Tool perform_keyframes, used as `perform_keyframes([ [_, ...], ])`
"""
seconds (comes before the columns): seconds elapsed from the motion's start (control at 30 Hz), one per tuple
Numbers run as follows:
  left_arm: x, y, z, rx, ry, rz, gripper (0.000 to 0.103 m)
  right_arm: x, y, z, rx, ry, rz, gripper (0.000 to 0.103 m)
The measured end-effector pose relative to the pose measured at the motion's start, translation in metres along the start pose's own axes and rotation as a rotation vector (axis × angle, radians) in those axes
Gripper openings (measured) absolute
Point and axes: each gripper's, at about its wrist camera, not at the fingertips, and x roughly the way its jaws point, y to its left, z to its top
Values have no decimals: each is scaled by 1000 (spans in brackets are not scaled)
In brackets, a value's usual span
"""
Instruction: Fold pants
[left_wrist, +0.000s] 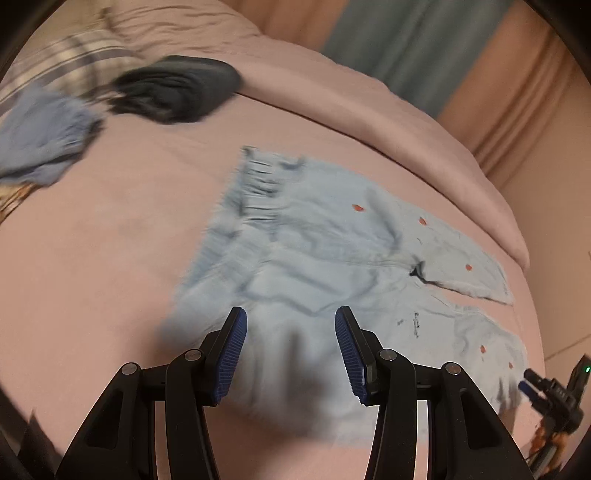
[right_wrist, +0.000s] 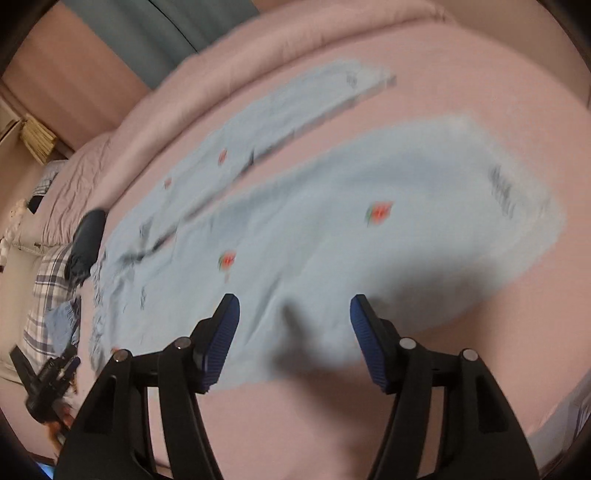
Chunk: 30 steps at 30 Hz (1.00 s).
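The light blue pants (left_wrist: 332, 251) lie spread flat on the pink bed sheet (left_wrist: 110, 258), both legs apart with a strip of sheet showing between them, small red motifs scattered over the cloth. Motion blur smears both views, so the gathered waistband, the motifs and the dark printed marks on the fabric cannot be read properly. The left gripper (left_wrist: 291, 354) hangs above the near edge of the pants with its jaws parted and nothing between the blue pads; its shadow darkens the cloth beneath, which makes the hem there hard to trace. The right gripper (right_wrist: 294, 341) stands wider apart over one leg, also holding nothing, and its own shadow falls across the fabric and sheet in front of it. In the left wrist view the right gripper shows only as a small dark shape at the frame's right edge, partly cut off. A dark garment (left_wrist: 177, 88) and a blue garment (left_wrist: 44, 136) lie blurred beyond the pants, near a striped pillow (left_wrist: 70, 62) that is cropped by the lens rim.
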Motion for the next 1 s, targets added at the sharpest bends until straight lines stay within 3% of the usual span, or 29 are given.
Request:
perform_keyframes([
  [0.07,28,-7,4,46,39,33,48,10,9,12,-47,17,36,63],
  [0.1,37,-9,1,68,49,91,48,17,19,13,-95,30,66,61],
  [0.13,54,-6,-1,109,74,203,47,31,35,12,-197,57,64,57],
  [0.17,63,1,-4,141,82,220,45,43,45,7,-292,82,-16,57],
  [0.23,54,5,-6,190,35,179,41,73,50,-3,-438,115,-264,61],
  [0.27,52,8,-7,209,42,188,36,80,46,-9,-510,91,-313,64],
  [0.33,44,11,-4,241,68,183,34,77,36,-6,-507,85,-360,92],
  [0.4,35,11,6,250,86,152,34,71,12,8,-426,117,-403,94],
  [0.43,30,9,13,259,79,150,45,70,7,16,-393,130,-412,92],
  [0.47,26,4,20,283,55,167,72,66,1,25,-371,130,-422,90],
  [0.5,25,1,24,302,28,175,85,63,5,37,-384,111,-418,89],
  [0.53,21,-4,34,324,-27,173,96,62,16,46,-413,88,-391,89],
  [0.6,22,-10,55,342,-83,140,97,69,45,61,-477,52,-292,89],
  [0.73,54,-6,107,301,-75,89,97,113,126,89,-610,34,-49,88],
  [0.87,91,-1,150,339,28,49,97,161,194,114,-760,5,74,85],
  [0.93,113,-8,163,423,106,38,97,185,226,131,-842,2,112,77],
  [1.0,134,-17,171,503,180,44,96,200,246,140,-919,16,120,77],
])
